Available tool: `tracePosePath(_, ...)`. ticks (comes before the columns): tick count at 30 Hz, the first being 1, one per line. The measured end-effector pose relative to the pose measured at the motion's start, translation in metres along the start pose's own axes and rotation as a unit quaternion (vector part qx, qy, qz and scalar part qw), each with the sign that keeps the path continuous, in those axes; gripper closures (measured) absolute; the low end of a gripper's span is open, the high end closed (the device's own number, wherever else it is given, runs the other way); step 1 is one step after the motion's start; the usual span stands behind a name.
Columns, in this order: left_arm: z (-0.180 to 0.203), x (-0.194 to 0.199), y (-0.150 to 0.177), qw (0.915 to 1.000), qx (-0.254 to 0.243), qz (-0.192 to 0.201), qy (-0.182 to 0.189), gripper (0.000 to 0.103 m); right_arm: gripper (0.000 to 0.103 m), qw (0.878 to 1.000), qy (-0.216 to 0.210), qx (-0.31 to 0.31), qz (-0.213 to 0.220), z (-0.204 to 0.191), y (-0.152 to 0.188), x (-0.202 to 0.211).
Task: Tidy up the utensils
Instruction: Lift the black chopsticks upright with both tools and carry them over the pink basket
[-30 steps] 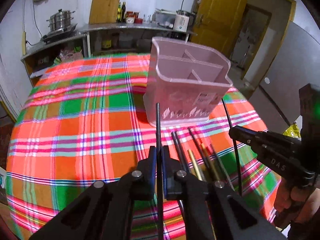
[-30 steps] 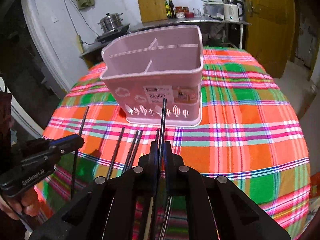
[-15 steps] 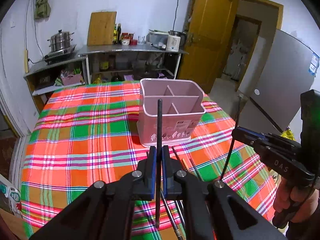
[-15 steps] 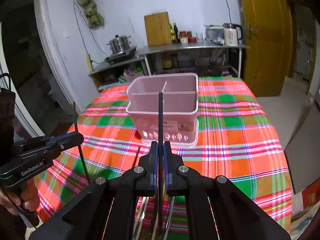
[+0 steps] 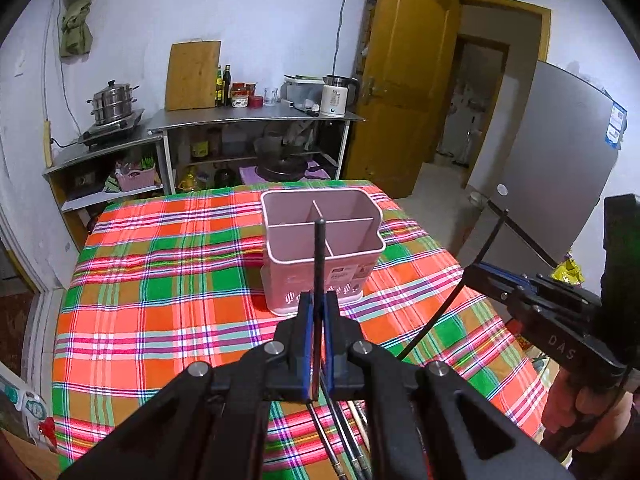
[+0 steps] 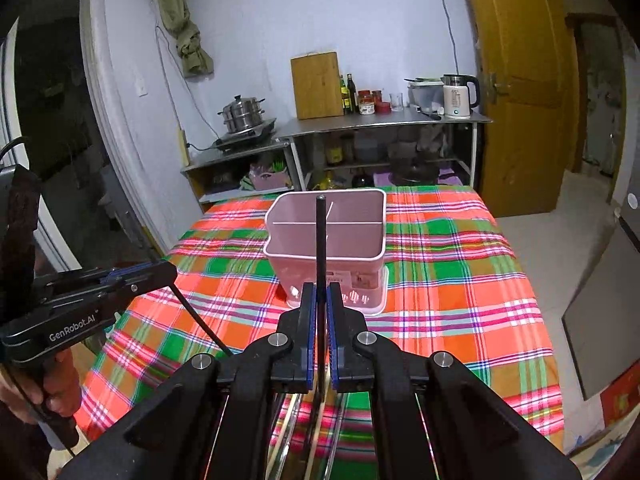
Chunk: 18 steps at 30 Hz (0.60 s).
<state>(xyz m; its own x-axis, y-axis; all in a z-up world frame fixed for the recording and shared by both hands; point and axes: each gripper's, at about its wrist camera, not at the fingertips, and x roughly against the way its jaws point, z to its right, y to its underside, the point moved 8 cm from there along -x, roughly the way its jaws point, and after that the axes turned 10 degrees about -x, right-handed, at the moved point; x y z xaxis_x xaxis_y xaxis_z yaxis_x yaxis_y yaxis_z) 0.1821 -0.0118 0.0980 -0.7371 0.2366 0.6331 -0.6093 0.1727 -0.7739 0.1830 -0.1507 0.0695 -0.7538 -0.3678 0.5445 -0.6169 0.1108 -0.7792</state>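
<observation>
Pink plastic, the rectangular utensil holder (image 5: 322, 246) is divided into compartments, and nothing is seen inside them. It is set upright on a table covered by a plaid cloth of orange, green and pink (image 5: 160, 300). A thin black chopstick (image 5: 319, 256) is clamped in the left gripper (image 5: 314, 312), and a second black chopstick (image 6: 320, 240) is pinched in the right gripper (image 6: 321, 304). More chopsticks (image 5: 344, 440) are left lying on the cloth below the left gripper. Steel shelving (image 6: 384, 124) is seen along the white wall, beside a yellow wooden door (image 6: 520, 80).
</observation>
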Motion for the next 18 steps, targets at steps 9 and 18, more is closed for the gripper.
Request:
tracePosePath(9, -0.003, 0.000, -0.034, 0.9998, 0.007, 0.015, 0.007, 0.098, 0.098, 1.000, -0.008, -0.010, 0.021, 0.001, -0.020, 0.001)
tracePosePath(18, -0.019, 0.013, -0.093, 0.9970, 0.031, 0.070, 0.012, 0.098, 0.098, 0.997, -0.025, -0.030, 0.071, -0.004, -0.070, 0.006)
